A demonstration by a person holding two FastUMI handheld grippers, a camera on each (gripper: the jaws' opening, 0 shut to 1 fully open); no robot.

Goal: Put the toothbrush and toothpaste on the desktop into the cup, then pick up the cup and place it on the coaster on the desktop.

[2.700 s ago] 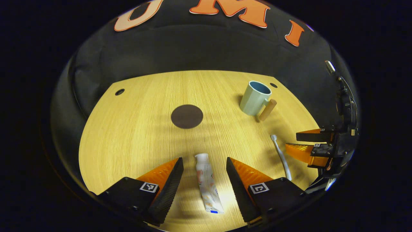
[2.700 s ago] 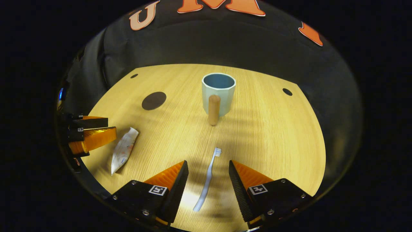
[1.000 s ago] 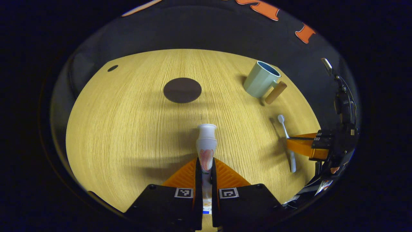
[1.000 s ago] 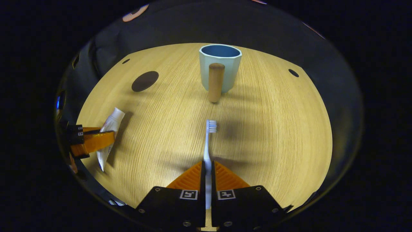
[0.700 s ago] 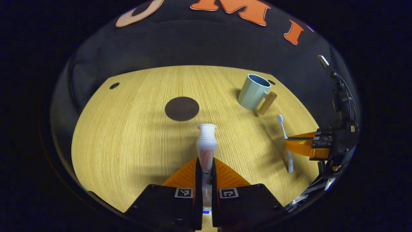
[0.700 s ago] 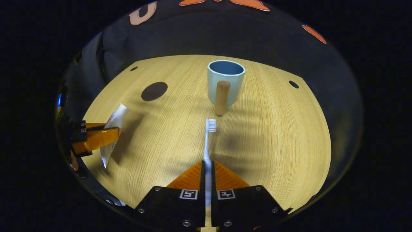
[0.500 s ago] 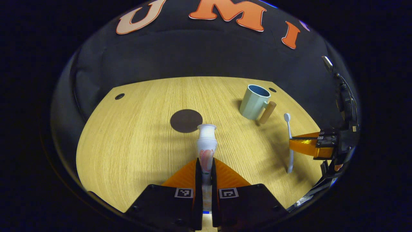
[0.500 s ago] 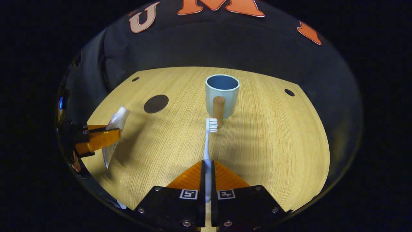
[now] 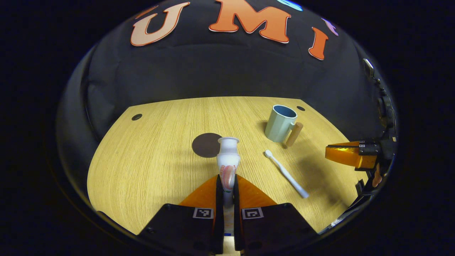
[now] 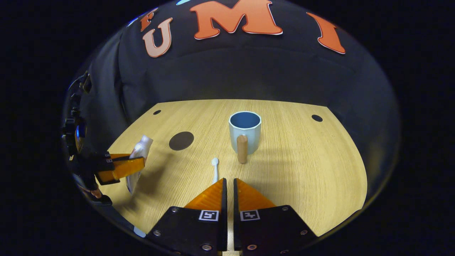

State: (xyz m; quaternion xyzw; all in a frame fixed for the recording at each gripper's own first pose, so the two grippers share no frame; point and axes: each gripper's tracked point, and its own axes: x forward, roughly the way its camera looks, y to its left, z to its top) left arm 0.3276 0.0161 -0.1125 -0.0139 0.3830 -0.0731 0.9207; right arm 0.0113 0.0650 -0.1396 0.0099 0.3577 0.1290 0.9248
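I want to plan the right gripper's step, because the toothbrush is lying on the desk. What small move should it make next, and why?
Probably open the right gripper and lower it over the toothbrush to grasp it again. Its jaws are closed on nothing, while the toothbrush lies flat on the desk, short of the empty cup. The left gripper grips the toothpaste.

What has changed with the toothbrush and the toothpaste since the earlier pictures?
The toothbrush has slipped out of the right gripper, which held it half a second ago; it now lies flat on the desktop while that gripper has risen with its fingers closed on nothing. The left gripper still clamps the toothpaste and has lifted it. The cup and the coaster stayed in place.
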